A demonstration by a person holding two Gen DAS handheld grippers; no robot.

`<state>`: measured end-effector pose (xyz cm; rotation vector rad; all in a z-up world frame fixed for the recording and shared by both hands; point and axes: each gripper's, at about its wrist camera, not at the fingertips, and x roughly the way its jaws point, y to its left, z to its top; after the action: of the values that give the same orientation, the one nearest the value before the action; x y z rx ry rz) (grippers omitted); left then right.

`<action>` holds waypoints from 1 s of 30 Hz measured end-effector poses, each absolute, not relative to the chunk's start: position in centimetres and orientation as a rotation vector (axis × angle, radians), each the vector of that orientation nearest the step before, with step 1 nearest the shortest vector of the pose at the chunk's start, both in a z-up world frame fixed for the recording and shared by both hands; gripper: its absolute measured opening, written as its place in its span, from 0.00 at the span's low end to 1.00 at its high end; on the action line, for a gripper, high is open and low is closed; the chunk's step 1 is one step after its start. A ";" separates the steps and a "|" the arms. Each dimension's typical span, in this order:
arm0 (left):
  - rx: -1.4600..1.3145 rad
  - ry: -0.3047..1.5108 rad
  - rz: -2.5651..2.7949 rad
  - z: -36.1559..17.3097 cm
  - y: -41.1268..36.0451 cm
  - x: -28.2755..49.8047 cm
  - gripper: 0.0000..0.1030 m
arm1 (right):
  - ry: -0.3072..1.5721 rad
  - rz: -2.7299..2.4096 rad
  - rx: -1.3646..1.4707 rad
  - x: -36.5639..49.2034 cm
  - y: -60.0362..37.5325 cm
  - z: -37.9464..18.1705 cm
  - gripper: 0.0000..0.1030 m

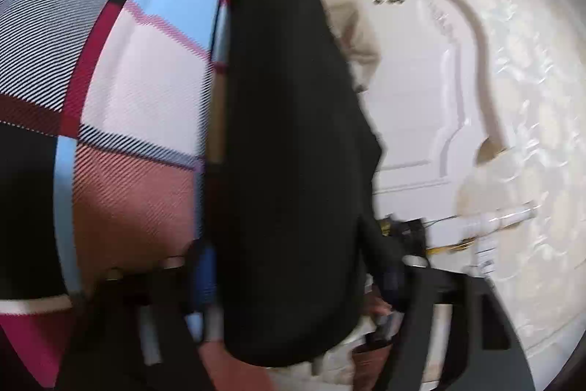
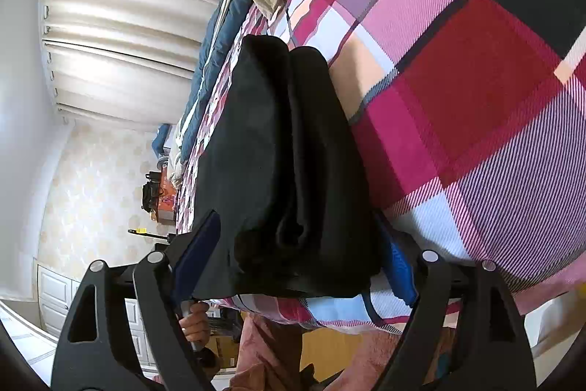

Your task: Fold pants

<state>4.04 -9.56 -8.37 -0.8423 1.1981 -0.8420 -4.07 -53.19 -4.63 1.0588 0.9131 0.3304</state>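
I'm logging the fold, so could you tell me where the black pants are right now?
The black pants sit bunched between the right gripper fingers over the plaid bedspread; the left gripper view shows them too.

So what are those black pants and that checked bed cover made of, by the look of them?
The black pants look like soft, matte knit or fleece: no sheen, thick rounded folds. The checked bed cover looks like woven cotton, going by the fine diagonal weave lines in its squares. Neither can be told for certain.
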 end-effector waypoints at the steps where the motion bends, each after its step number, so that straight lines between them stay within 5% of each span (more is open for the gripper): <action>1: -0.836 1.201 -0.837 -8.5 -9.5 4.0 0.49 | 0.911 0.326 1.056 -3.9 -53.2 -4.6 0.79; 3: -0.844 1.202 -0.838 -8.7 -9.4 4.0 0.44 | 0.920 0.308 1.009 -4.1 -53.1 -4.7 0.74; 5: -0.840 1.200 -0.833 -8.7 -9.3 3.9 0.41 | 0.954 0.292 0.983 -4.0 -52.7 -5.1 0.46; 8: -0.821 1.181 -0.839 -8.5 -9.3 3.6 0.35 | 0.938 0.307 1.020 -4.4 -53.0 -5.4 0.38; 30: -0.857 1.020 -0.701 -6.4 2.6 1.6 0.31 | 0.993 0.524 0.958 0.8 -41.3 -5.2 0.33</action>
<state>1.57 2.57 -6.43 -0.8569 1.0203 -0.7008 0.77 -41.34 -5.17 0.9580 0.9931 0.5243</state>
